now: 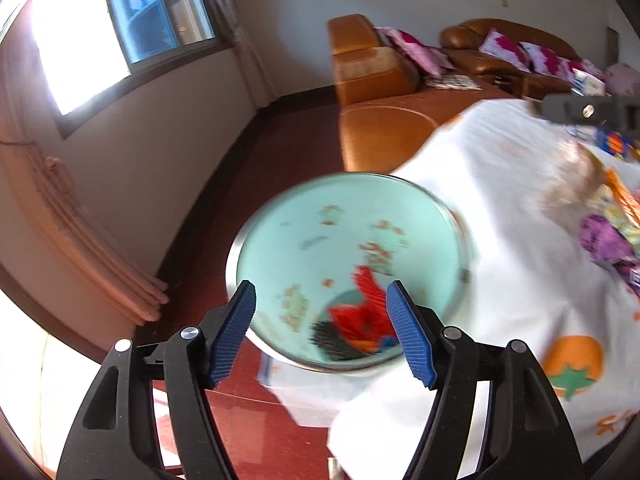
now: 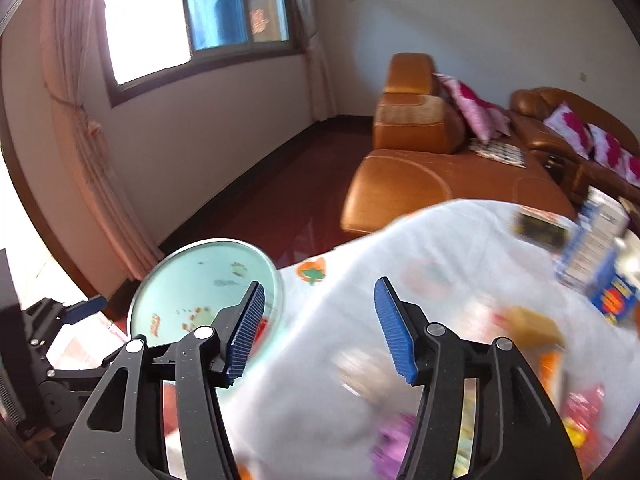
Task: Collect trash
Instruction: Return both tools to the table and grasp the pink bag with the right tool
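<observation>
Your left gripper (image 1: 320, 328) hangs wide open over the pale green basin (image 1: 280, 224), nothing between the pads; your right gripper (image 2: 320, 332) is equally spread and empty above the white cloth (image 2: 400, 248) covering the table. Trash sits in two places: a red-and-black wrapper (image 1: 356, 320) already lying in the bottom of the basin, and a loose heap of wrappers at the cloth's right side, a purple one (image 1: 604, 240) and an orange one (image 1: 622, 196) readable from the left view, the rest smeared by blur. Judge these as thin film or foil: near weightless, limp, crinkly, slick on flat faces. You would do best to pinch a crumpled ridge or folded edge, not a flat panel, and close fully since nothing here looks crushable. Watch that the pads do not gather the cloth along with a wrapper. The blue boxes (image 2: 612, 300) at the far side look stiffer; whether they count as trash cannot be told
</observation>
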A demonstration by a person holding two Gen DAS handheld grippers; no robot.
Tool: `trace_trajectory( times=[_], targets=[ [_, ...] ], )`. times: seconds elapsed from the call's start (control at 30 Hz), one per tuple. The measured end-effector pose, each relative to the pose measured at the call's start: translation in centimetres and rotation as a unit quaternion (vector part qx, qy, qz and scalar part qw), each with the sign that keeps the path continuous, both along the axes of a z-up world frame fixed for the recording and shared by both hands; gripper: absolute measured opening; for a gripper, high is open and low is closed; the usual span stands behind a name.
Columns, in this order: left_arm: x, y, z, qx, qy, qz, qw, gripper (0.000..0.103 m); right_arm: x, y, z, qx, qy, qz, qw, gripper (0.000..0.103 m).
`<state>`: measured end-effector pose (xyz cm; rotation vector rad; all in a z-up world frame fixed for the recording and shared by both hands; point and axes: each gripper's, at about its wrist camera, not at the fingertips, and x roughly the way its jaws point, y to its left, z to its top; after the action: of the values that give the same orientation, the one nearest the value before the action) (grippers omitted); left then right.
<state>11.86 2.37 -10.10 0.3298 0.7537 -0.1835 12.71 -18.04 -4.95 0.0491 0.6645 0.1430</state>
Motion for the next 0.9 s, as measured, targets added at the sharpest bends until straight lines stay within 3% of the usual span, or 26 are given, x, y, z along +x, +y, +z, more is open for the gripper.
trace_trajectory(
  times=[0.17, 0.4, 0.6, 0.9],
  targets=[
    [-2.3, -3.4, -0.6, 0.008, 0.002, -0.04, 0.9992, 0.069, -6.7, -7.1, 0.3, 0.008, -0.018, -0.064, 0.998, 0.059],
    [-4.8, -7.7, -1.5, 0.018, 0.008, -0.079, 0.9967, 0.074, -14.7, -16.6, -0.9, 0.032, -0.026, -0.175, 0.984, 0.078],
    [-6.0, -10.3, -1.4, 0.029, 0.003, -0.092, 0.9953, 0.074, -13.9, -19.0, -3.1, -0.011, 0.016, -0.154, 0.988, 0.081],
    [-6.9, -12.8, -0.2, 0.011, 0.003, -0.101, 0.9948, 0.078, -11.8, -19.2, -7.0, -0.05, 0.061, -0.126, 0.989, 0.079]
  ],
)
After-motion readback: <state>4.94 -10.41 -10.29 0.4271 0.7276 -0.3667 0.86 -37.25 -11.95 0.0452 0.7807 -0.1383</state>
